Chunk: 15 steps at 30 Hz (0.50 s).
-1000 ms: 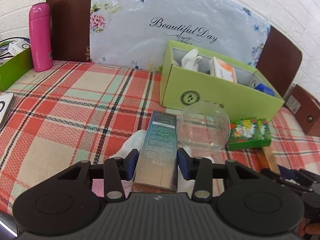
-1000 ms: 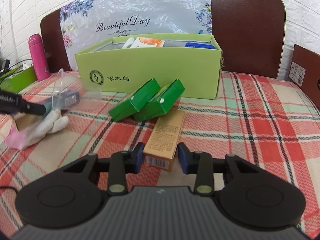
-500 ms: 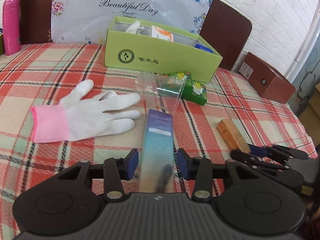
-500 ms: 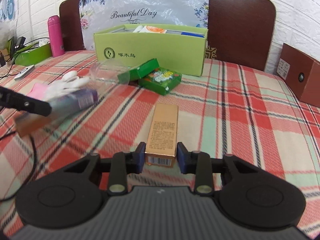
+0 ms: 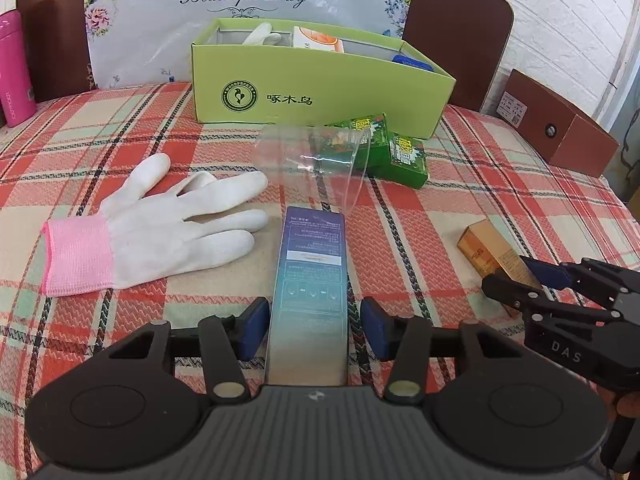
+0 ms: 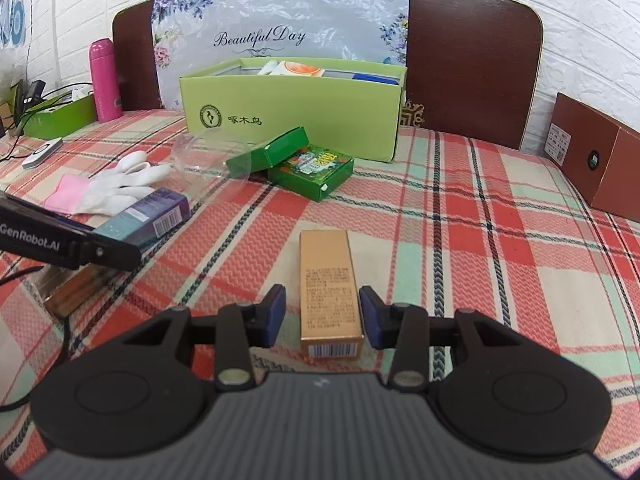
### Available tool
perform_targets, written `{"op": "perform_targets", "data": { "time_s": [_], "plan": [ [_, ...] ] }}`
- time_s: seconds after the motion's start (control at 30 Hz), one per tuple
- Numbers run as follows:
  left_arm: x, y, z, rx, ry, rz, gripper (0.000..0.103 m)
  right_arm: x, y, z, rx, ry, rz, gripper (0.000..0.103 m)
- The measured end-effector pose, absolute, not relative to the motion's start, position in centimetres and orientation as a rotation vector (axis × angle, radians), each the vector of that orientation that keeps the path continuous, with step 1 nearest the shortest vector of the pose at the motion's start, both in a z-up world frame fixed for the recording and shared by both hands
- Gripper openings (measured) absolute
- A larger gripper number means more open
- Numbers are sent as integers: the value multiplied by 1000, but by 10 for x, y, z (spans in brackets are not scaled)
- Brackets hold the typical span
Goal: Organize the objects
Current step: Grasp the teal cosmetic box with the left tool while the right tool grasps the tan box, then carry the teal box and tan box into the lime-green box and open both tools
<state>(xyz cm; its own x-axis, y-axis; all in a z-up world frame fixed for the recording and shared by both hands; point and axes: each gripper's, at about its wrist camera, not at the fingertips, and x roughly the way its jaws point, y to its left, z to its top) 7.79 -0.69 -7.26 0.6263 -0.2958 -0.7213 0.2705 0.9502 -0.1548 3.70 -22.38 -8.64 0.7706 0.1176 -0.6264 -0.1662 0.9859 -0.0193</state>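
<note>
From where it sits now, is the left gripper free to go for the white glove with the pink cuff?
Probably yes. The left gripper straddles the blue-purple box with pads apart from it. The glove lies flat on the checked cloth just left of that box, nothing on it; backing off first should avoid dragging the box.

A woven plaid cloth (image 5: 120,128) covers the surface, its weave coarse and matt. The white glove (image 5: 172,220) is knitted fabric with a pink ribbed cuff. The clear cup (image 5: 312,160) is thin glossy plastic, see-through. The blue-violet carton (image 5: 310,280) has a smooth sheen; the gold carton (image 6: 330,292) looks satin, metallic-printed card. The green box (image 5: 320,92) is matt cardboard. The small green packs (image 6: 312,168) are glossy printed card. The pink bottle (image 6: 105,80) is smooth and shiny.
</note>
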Motion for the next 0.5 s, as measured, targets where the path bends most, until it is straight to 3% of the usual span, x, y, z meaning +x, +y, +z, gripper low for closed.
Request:
{"op": "perform_targets", "data": {
  "time_s": [0.3, 0.33, 0.37, 0.5],
  "plan": [
    [83, -14, -76, -10, 825, -328, 53, 48, -225, -93, -58, 687, 149, 39],
    [83, -14, -77, -5, 821, -327, 52, 48, -225, -93, -58, 687, 153, 35],
    [83, -15, -77, -1, 816, -328, 43, 48, -223, -93, -62, 687, 157, 31],
    [79, -12, -73, -39, 827, -374, 42, 45, -217, -90, -67, 690, 196, 31]
  ]
}}
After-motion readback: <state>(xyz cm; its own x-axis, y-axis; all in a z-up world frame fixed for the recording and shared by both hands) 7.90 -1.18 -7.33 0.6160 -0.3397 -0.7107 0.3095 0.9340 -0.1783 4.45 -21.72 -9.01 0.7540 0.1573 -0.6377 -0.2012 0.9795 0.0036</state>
